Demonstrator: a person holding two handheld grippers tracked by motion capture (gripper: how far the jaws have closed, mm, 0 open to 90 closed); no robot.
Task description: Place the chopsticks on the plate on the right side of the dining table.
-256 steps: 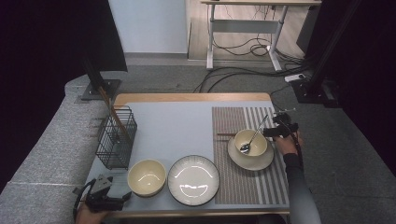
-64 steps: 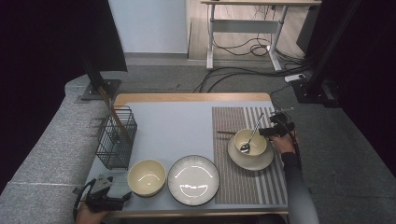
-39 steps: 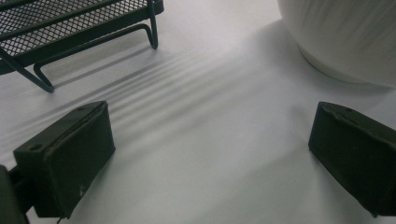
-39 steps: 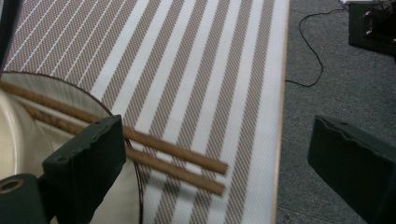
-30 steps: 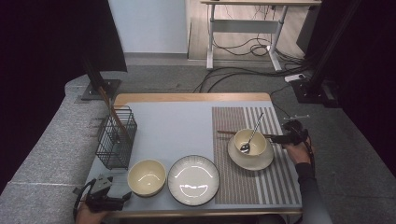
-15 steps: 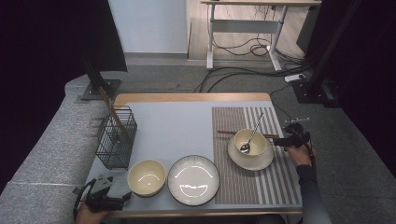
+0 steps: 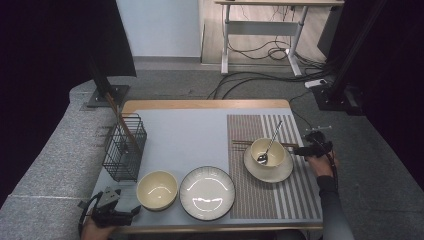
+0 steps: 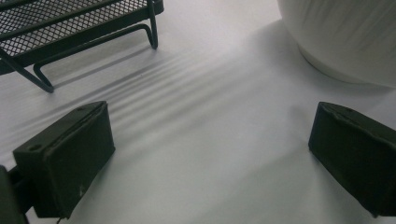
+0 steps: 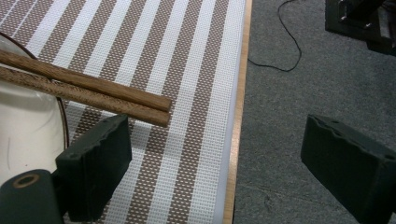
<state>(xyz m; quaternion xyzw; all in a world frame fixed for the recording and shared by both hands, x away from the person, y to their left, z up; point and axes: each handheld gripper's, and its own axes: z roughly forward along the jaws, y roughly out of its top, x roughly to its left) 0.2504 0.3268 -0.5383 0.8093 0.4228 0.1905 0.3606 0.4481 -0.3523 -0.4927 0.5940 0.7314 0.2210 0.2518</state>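
No writing or brand can be read on anything here. The right gripper [image 7: 303,150] hangs at the table's right edge, just beside the chopsticks [image 9: 88,91]; its jaws stand wide apart and hold nothing, one over the striped mat [image 9: 187,93] and the other out past the wooden table edge [image 9: 238,116], above the grey carpet [image 9: 299,84]. The chopstick ends lie on the mat just ahead of the jaw on the mat side, not touching it as far as can be seen, and run back behind the small bowl [image 7: 268,151], which sits on a saucer [image 7: 280,172] with a spoon [image 7: 270,145] leaning in it. The left gripper [image 7: 122,212] rests low at the near left corner of the table, jaws likewise wide open and empty, with bare grey tabletop [image 8: 201,140] between them. Ahead of it stand the cream bowl [image 7: 157,190], close on one side, and the black wire basket [image 7: 124,150] on the other, with wooden sticks standing in it. A dark-rimmed plate [image 7: 207,192] lies between the cream bowl and the mat. The middle and far part of the grey top lies open. Beyond the table are cables [image 7: 260,75] on the floor and a desk frame [image 7: 260,30].
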